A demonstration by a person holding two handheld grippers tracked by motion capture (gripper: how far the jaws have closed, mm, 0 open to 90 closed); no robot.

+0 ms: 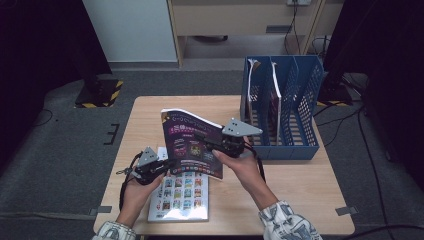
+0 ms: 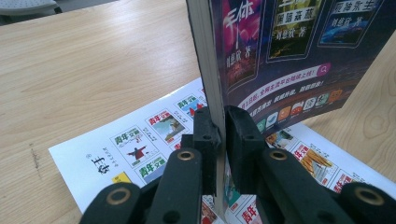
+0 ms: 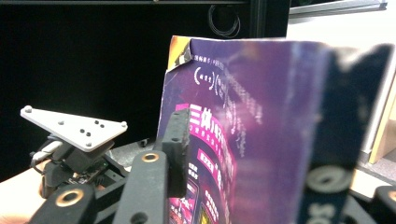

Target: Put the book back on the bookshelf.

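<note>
Nearest, lying flat on the pale wooden table [image 1: 300, 190]: a white magazine with rows of small cover pictures [image 1: 181, 200], not yet lifted. Above it, held upright: a thick purple-covered magazine [image 1: 192, 142], lower corner pinched by the left gripper [image 2: 219, 135]. Right gripper [image 3: 252, 140] straddling its upper edge, apparently not quite clamped. Farthest, unfilled in part: the blue perforated plastic file rack [image 1: 305, 95], likely destination.

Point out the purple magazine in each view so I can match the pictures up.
High view: the purple magazine stands tilted at the table's centre, between both grippers, above the white magazine.
Left gripper view: upper centre-right, its lower edge pinched between the left gripper jaws.
Right gripper view: centre-right, upright, between the right gripper jaws.
Shared landmark: the left gripper with its grey plate, lower left in the high view and the right gripper view.
</note>
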